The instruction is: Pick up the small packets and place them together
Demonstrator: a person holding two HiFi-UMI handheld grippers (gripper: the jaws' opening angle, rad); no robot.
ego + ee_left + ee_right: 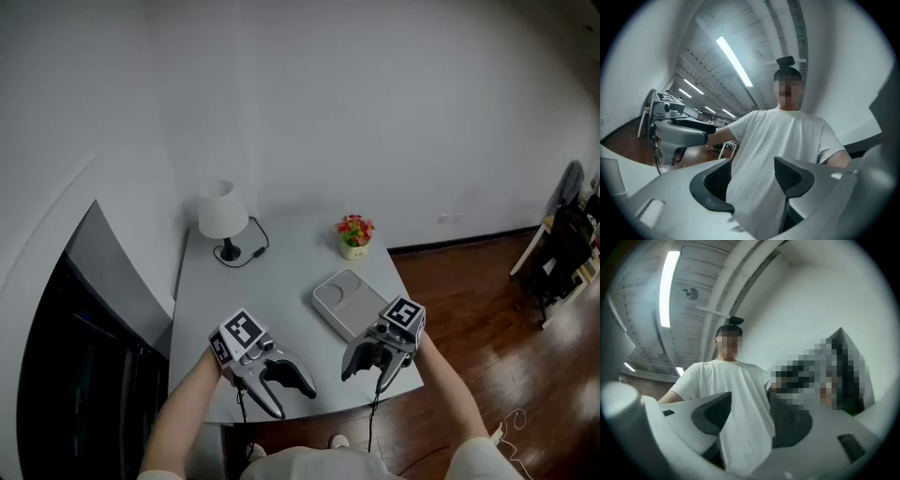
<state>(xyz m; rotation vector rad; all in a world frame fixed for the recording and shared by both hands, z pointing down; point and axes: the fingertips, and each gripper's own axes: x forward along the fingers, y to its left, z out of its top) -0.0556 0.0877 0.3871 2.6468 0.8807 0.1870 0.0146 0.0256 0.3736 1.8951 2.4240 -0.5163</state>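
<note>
Lamp: white cloth-like cone shade on a dark, slim stand at the back left of the table; a thin black cord loops beside it.
Table: smooth, matte grey top, bare apart from the lamp, tray and flowers.
Left gripper: held over the near edge and turned back toward the person. Its jaws stand apart, ribbed black pads on pale plastic, and only the person's white shirt shows in the gap.
Tray: pale, rounded rectangle with a shallow round recess, hard and smooth-looking; it looks empty.
Flowers: a small red and orange bunch in a pale pot behind the tray.
Right gripper: near the tray's front corner, tipped slightly up. Its jaws are spread and nothing sits between them.
Packets: none can be found in any view, so their place cannot be told.
Handling, as a guess: small packets are probably light, thin, soft and a little slippery. Pinching across the flat middle or a sealed edge, with gentle pressure, should suit.
</note>
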